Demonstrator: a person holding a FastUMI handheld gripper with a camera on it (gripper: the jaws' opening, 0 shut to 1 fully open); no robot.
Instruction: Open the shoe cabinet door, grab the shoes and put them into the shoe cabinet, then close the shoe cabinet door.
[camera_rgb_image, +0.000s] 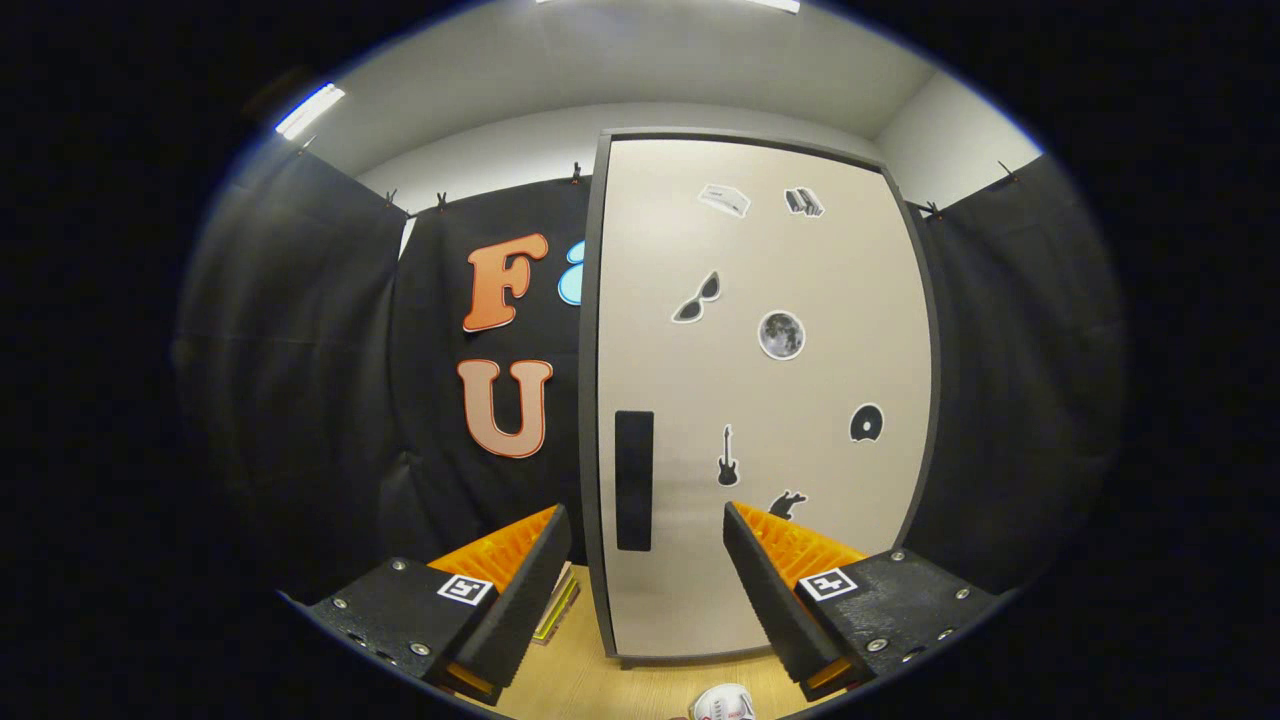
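Beige door (760, 400) of the cabinet (590, 400), shut, upright, standing straight ahead of my jaws (648, 560) and beyond them. Dark grey frame runs round the door on its top and both sides.

Handle (634, 480): a dark upright slot set into the door by its left side, seen just above the gap between my fingers and apart from both.

Stickers on the door, all right of the handle: sunglasses (697, 298), a moon (781, 334), a disc (866, 423), a guitar (728, 456), and two small ones near the top, too small to tell. One more dark shape sits low on the door, partly behind my right finger.

My jaws: spread wide, holding nothing, neither finger touching the door.

Floor (570, 680): pale wood grain, under the cabinet and reaching toward me.

Shoe (723, 703): white with red marks, on the floor in front of the door's foot, nearer to me than the cabinet, below my right finger; little of it is visible.

Flat item with a yellow-green edge (557, 605), on the floor left of the cabinet, half hidden by my left finger; I cannot tell what it is.

Black cloth wall (330, 400) hangs on both sides of the cabinet.
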